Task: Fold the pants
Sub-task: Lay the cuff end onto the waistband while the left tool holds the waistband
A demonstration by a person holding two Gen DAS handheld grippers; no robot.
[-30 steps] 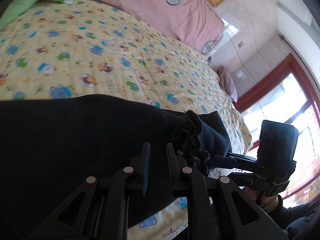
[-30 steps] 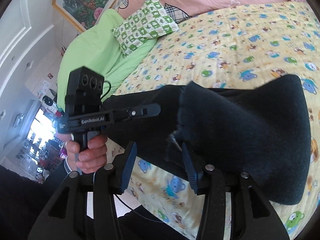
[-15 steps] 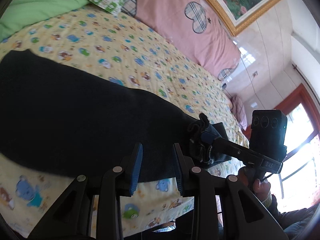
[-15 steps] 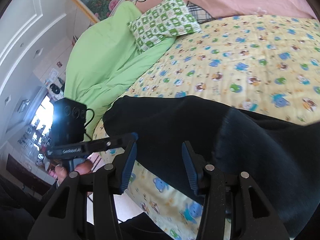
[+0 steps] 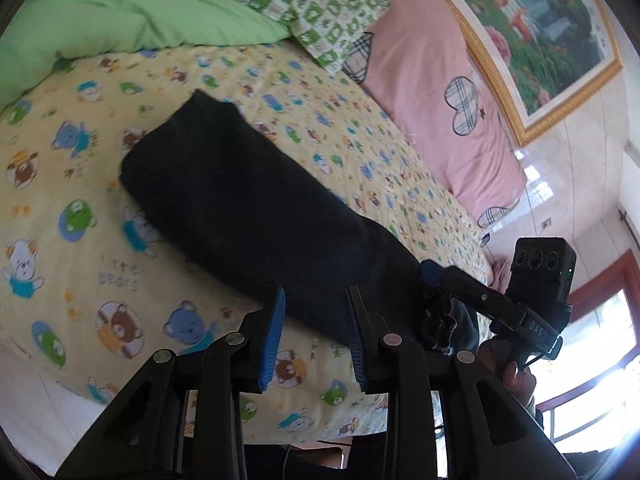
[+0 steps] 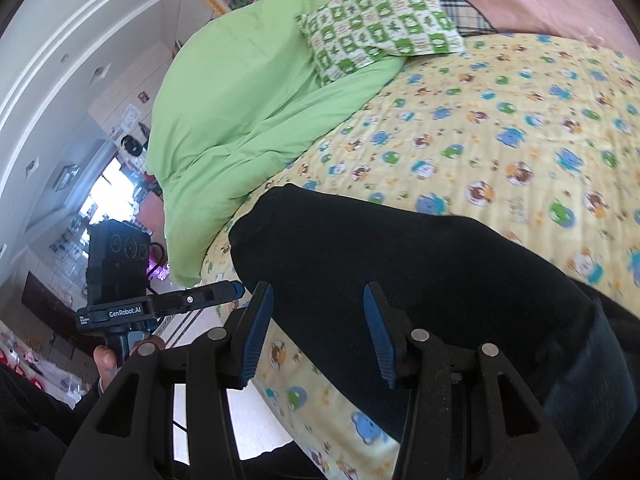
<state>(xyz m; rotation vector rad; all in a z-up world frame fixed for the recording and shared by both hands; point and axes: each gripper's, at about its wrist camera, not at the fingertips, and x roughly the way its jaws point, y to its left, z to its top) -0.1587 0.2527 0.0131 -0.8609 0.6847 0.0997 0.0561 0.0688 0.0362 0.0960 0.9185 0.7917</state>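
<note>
Dark pants stretched lengthwise along the near edge of the bed, one hand-held gripper at each end.

The bed [image 5: 224,76], under a yellow bear-print sheet, carried the dark pants [image 5: 248,208], which lay as a long folded strip with the long axis running from the hem end near the green duvet [image 6: 224,92] to the gathered waistband end [image 5: 440,320]. In its own view the left hand-held gripper [image 5: 316,340] had just opened its jaws and hovered empty above the strip's near edge. The right hand-held gripper [image 6: 316,332] also stood open and empty over the cloth, closer to the waistband. An end-to-end fold would likely call for both.
</note>
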